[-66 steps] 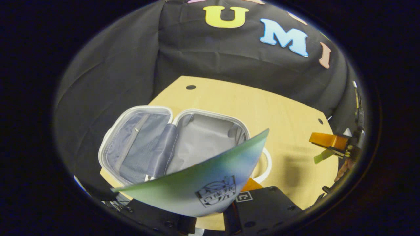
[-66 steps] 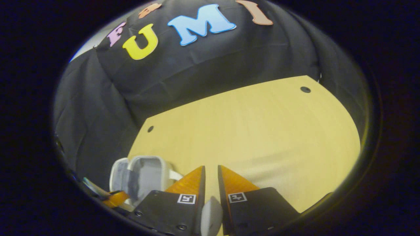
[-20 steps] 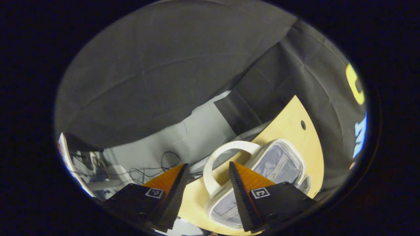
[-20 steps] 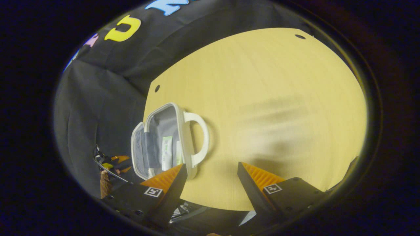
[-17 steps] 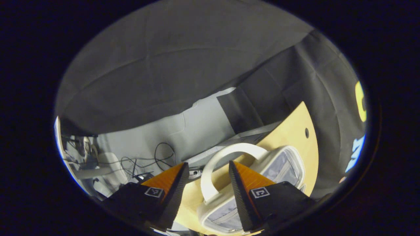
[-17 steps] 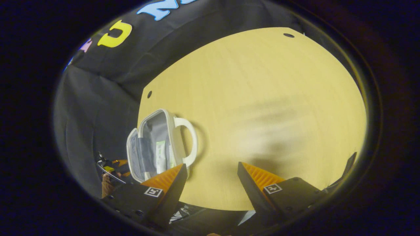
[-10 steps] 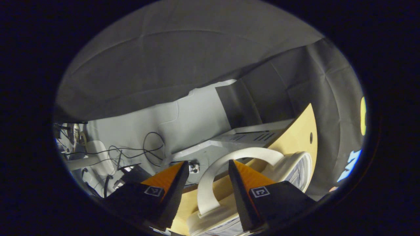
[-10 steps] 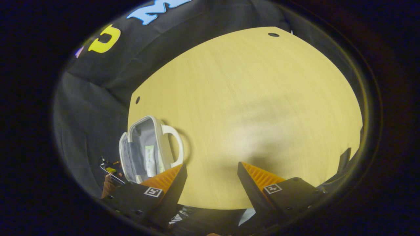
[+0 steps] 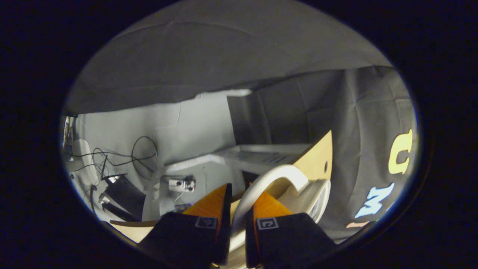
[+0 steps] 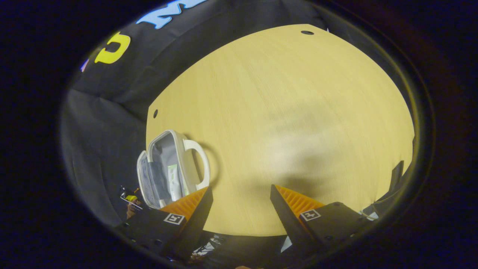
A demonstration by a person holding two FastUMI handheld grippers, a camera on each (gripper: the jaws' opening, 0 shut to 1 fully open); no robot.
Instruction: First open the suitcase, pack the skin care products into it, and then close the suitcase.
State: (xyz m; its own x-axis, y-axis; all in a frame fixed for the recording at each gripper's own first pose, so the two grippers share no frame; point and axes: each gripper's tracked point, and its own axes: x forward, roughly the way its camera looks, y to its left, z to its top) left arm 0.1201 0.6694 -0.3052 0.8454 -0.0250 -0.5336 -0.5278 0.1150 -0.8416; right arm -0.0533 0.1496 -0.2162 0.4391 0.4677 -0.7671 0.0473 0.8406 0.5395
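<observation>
In the left gripper view, my left gripper is shut on the white arched handle of the suitcase's lid half, at the wooden table's left edge. The right gripper view shows the small white suitcase lying open at the table's left side, with grey lining and its other handle pointing toward the table's middle. A green-and-white skin care tube lies inside it. My right gripper hovers open over bare table, to the right of the suitcase. The left gripper shows small beyond the lid.
Beyond the table's left edge, the left gripper view shows the floor with loose cables, a power strip and a grey metal frame. Black cloth walls close the back and left. The table has small round holes near its corners.
My left gripper has closed from open onto the lid's handle and swung lower toward the table edge. The right gripper has stayed open, nearly still.
</observation>
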